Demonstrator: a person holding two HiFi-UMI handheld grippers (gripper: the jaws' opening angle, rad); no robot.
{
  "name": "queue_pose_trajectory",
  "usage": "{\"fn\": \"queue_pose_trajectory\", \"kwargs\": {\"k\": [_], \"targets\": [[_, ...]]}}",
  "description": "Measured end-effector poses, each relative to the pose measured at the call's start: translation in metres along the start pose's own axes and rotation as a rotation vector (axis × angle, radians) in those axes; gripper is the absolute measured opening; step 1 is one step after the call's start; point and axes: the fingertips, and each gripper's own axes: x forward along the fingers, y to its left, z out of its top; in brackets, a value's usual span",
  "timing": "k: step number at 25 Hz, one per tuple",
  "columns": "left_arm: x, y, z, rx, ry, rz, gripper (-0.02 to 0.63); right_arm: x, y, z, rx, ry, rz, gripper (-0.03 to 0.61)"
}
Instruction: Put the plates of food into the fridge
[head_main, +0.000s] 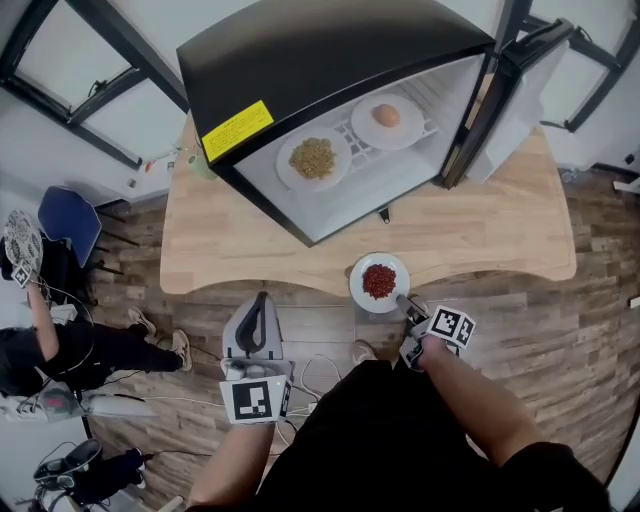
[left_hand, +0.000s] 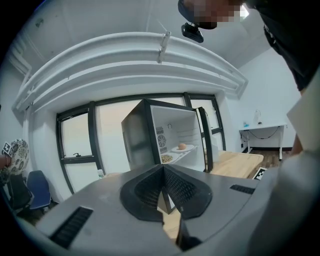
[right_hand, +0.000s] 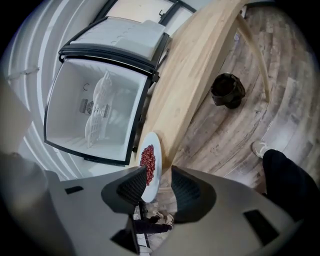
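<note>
Last plate (head_main: 360, 270) sits at the near edge of the tabletop (head_main: 480, 230), loaded with loose red food (head_main: 379, 281); it seems to overhang the edge a bit. Fridge (head_main: 330, 90) stands on the same tabletop, door open. Two other plates are already inside on its shelf: one with beige grains (head_main: 292, 172), one with a round orange-brown item (head_main: 366, 122).

Right hand-held gripper (head_main: 405, 303) is at the plate's near rim. In the right gripper view (right_hand: 157, 176) the jaws stand apart with the plate rim (right_hand: 156, 172) between them. One pad overlaps the rim, a gap shows on the other side, so it's released, not clamped yet.

Left hand-held gripper (head_main: 261, 298) is low, well apart from the plate, aimed toward the fridge (left_hand: 150, 130). Its jaws are clenched together (left_hand: 163, 170) with nothing in them.

Handling, as judgement:
- The plate looks stiff, smooth and breakable, and probably light.
- A glazed rim is likely slippery under the pads.
- The red food (right_hand: 148, 161) is loose and would slide or roll off if the plate tips.
- Best hold is the bare near rim, pads above and below, clear of the food.
- A one-sided grip means the far side will want to droop, so bite deep and keep it level.
- Free shelf room is hard to judge from here.
</note>
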Motion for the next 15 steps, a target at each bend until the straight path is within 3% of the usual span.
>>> {"fn": "queue_pose_trajectory", "kwargs": {"k": [3, 7, 11, 15], "targets": [[-0.007, 0.009, -0.005, 0.010, 0.007, 0.008, 0.005, 0.007, -0.006, -0.005, 0.041, 0.001, -0.012, 0.148], [-0.012, 0.016, -0.006, 0.012, -0.004, 0.012, 0.005, 0.010, 0.000, -0.006, 0.055, -0.012, 0.012, 0.054], [-0.013, 0.021, -0.008, -0.002, -0.014, 0.013, 0.005, 0.005, 0.019, -0.003, 0.048, -0.039, 0.093, 0.034], [-0.012, 0.022, -0.007, -0.025, -0.039, 0.005, 0.005, -0.005, 0.032, -0.002, 0.031, -0.037, 0.100, 0.032]]}}
